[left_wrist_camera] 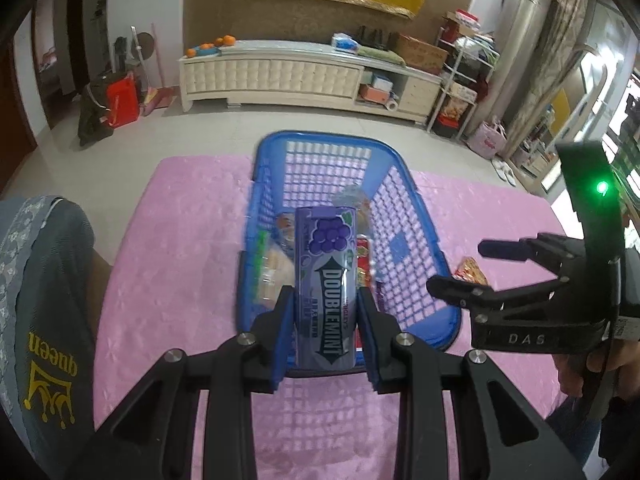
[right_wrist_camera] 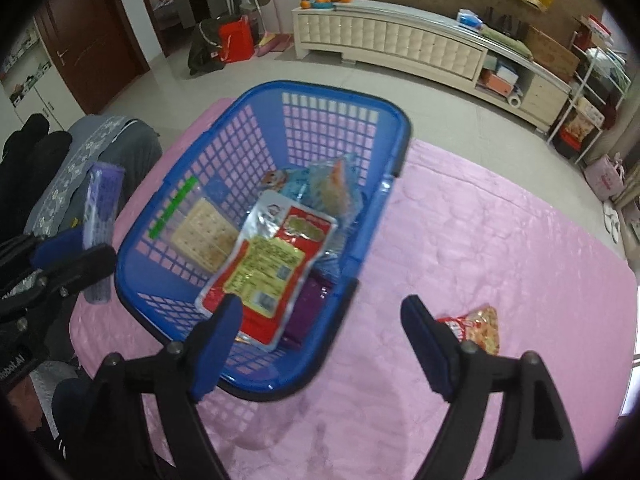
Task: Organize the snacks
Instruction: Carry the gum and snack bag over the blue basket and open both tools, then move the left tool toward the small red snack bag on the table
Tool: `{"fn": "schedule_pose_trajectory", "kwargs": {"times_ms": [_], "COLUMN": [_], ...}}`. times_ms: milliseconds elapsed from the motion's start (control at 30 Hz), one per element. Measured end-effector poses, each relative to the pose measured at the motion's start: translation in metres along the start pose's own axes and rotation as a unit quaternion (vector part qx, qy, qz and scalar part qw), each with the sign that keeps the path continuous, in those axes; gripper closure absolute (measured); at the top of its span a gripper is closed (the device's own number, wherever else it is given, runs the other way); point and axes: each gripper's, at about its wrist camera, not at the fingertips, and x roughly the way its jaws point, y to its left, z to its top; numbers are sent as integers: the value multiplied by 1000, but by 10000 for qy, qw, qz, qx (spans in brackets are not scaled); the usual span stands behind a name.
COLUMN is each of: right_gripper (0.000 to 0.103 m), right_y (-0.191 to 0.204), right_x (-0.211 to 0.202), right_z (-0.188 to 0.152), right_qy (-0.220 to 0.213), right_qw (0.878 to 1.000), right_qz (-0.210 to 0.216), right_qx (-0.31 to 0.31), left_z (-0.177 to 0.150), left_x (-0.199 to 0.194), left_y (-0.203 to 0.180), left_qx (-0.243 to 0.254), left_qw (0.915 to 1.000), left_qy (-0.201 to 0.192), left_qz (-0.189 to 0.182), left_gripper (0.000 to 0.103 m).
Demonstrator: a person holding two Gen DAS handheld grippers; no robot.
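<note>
My left gripper (left_wrist_camera: 324, 296) is shut on a purple Doublemint gum pack (left_wrist_camera: 324, 280), held lengthwise above the near end of the blue plastic basket (left_wrist_camera: 408, 240). The right wrist view shows that gum pack (right_wrist_camera: 102, 204) at the far left, just outside the basket (right_wrist_camera: 332, 88). Inside the basket lie a red and silver packet (right_wrist_camera: 272, 264), a cracker pack (right_wrist_camera: 204, 232), a pale blue packet (right_wrist_camera: 324, 188) and a purple pack (right_wrist_camera: 308, 304). My right gripper (right_wrist_camera: 320, 308) is open with nothing between its fingers, hovering over the basket's near right corner. A small red snack packet (right_wrist_camera: 480, 328) lies on the cloth to its right.
The basket stands on a table under a pink cloth (right_wrist_camera: 500, 220). A person's grey sleeve (left_wrist_camera: 40, 280) is at the left edge. Beyond the table are tiled floor, a long white cabinet (left_wrist_camera: 280, 76) and shelves with boxes at the right.
</note>
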Motion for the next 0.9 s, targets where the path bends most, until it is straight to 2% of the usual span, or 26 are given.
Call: {"fn": "schedule_pose_trajectory", "kwargs": {"times_ms": [133, 367, 567, 800, 867, 900], "right_gripper": [19, 19, 19, 19, 19, 19], "right_y": [-11, -31, -51, -70, -75, -76], "right_x": [-7, -9, -20, -14, -15, -16], "right_z": [-4, -9, -15, -18, -21, -23], "right_qy": [-98, -112, -565, -515, -506, -504], "right_qw": [9998, 9996, 9968, 9963, 9959, 9957], "right_qz": [-179, -223, -228, -283, -293, -285], "right_qx": [4, 147, 526, 632, 689, 721], "left_z": [1, 2, 5, 6, 8, 8], "left_x": [11, 39, 64, 81, 79, 78], "left_y": [-15, -41, -44, -55, -61, -63], "left_qx": [137, 322, 191, 221, 296, 336], "left_qw": [9998, 9987, 9974, 9959, 9960, 9960], "left_qy": [105, 360, 604, 761, 730, 714], "left_qz": [-94, -177, -348, -425, -428, -414], "left_gripper": [75, 75, 75, 74, 69, 61]}}
